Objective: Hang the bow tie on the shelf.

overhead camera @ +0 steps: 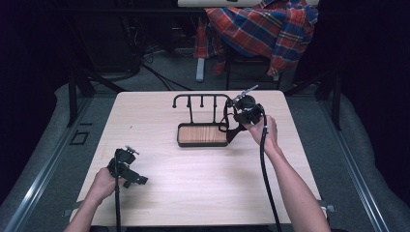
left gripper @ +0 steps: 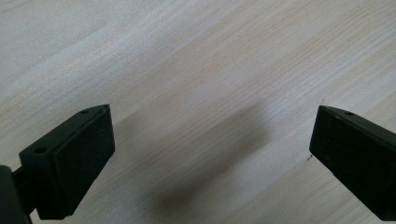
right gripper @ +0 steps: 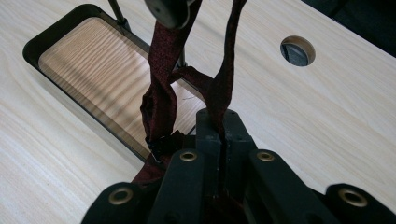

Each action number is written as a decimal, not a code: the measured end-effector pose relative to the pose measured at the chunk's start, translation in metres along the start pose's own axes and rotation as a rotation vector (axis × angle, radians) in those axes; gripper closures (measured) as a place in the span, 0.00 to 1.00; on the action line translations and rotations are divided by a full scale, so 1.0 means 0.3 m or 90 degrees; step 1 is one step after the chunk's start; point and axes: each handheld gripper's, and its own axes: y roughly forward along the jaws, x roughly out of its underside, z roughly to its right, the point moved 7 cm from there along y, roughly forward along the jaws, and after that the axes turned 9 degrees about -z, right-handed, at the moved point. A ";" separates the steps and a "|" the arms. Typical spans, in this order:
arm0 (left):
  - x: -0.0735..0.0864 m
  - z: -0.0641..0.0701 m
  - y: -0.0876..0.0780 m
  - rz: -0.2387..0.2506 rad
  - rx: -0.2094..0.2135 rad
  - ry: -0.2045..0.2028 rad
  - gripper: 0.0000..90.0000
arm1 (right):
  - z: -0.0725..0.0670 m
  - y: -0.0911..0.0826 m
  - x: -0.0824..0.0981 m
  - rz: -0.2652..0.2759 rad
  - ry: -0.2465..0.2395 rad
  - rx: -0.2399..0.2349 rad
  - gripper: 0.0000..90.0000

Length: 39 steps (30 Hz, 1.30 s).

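Right gripper (right gripper: 223,122) has its 2 jaws clamped on a dark red strap (right gripper: 161,100) that hangs from the black rack (overhead camera: 201,99) above the wooden-floored tray (overhead camera: 202,142). Left gripper (left gripper: 210,140) hovers over the bare table (overhead camera: 193,183) near its front left corner, jaws wide apart with nothing between them.

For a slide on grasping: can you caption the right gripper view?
Right gripper shut on a dark red strap that hangs from the black rack on the table.

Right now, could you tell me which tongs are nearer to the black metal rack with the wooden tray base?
Right. The right tongs are beside the black metal rack, shut on a dark red strap; the left tongs are open at the table's near-left.
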 end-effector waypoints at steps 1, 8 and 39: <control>0.000 0.000 0.000 0.000 0.000 0.000 0.00 | 0.001 0.001 0.000 -0.001 0.002 0.000 0.97; 0.001 0.000 0.000 0.000 0.000 -0.002 0.00 | 0.004 0.025 0.000 0.001 0.018 -0.019 0.97; -0.001 0.004 -0.001 -0.002 -0.001 0.007 0.00 | -0.007 0.019 0.002 0.022 0.042 -0.038 0.73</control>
